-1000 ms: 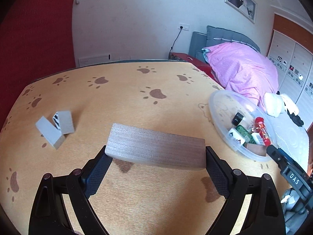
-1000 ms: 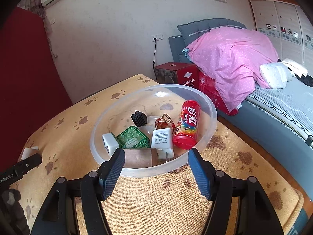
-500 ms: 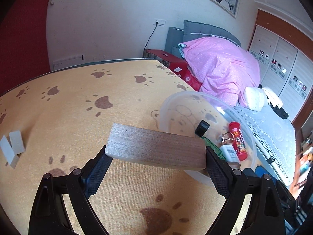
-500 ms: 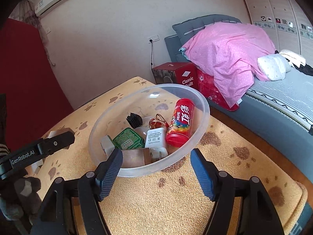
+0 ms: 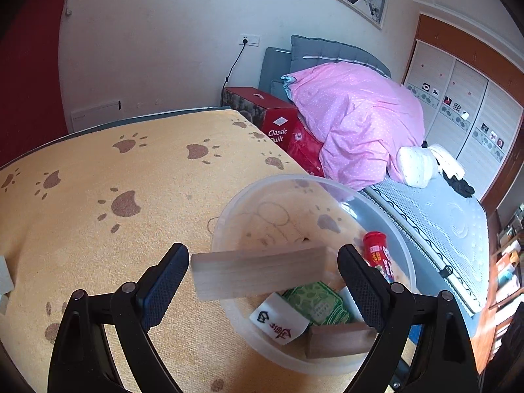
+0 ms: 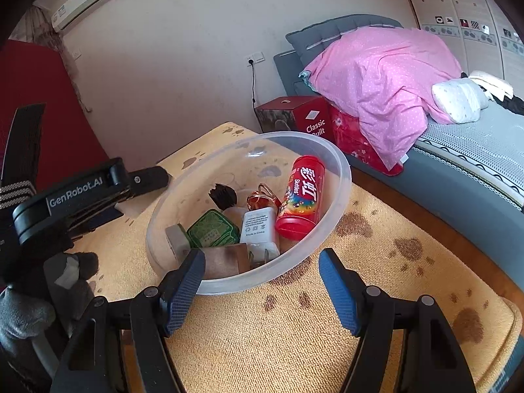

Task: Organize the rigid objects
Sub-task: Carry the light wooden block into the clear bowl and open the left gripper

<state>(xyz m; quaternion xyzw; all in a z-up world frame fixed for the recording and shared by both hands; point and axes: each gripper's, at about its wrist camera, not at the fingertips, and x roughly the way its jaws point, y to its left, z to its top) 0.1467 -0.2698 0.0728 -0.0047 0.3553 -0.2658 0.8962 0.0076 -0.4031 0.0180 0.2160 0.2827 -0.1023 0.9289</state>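
In the left wrist view a pale wooden block [image 5: 258,270] hangs blurred between the fingers of my left gripper [image 5: 263,283], which stand apart from its ends; the gripper is open over the near rim of a clear plastic bowl [image 5: 229,216]. The bowl holds a red candy tube [image 5: 376,250], a green tin [image 5: 316,304], a white mahjong tile [image 5: 278,322] and a brown wooden block [image 5: 339,339]. In the right wrist view my right gripper [image 6: 262,290] is open and empty just in front of the bowl [image 6: 327,150]. The left gripper's body [image 6: 75,193] shows at the left there.
The bowl stands on an orange paw-print cloth [image 5: 98,177] covering the table. A bed with a pink quilt [image 5: 357,118] and a red box [image 5: 278,124] lie beyond the table's right edge. White blocks [image 5: 5,278] lie at the cloth's far left.
My left gripper carried the wooden block rightward over the bowl, then opened; the block has left the fingers. The right gripper stayed open and shifted slightly closer to the bowl.
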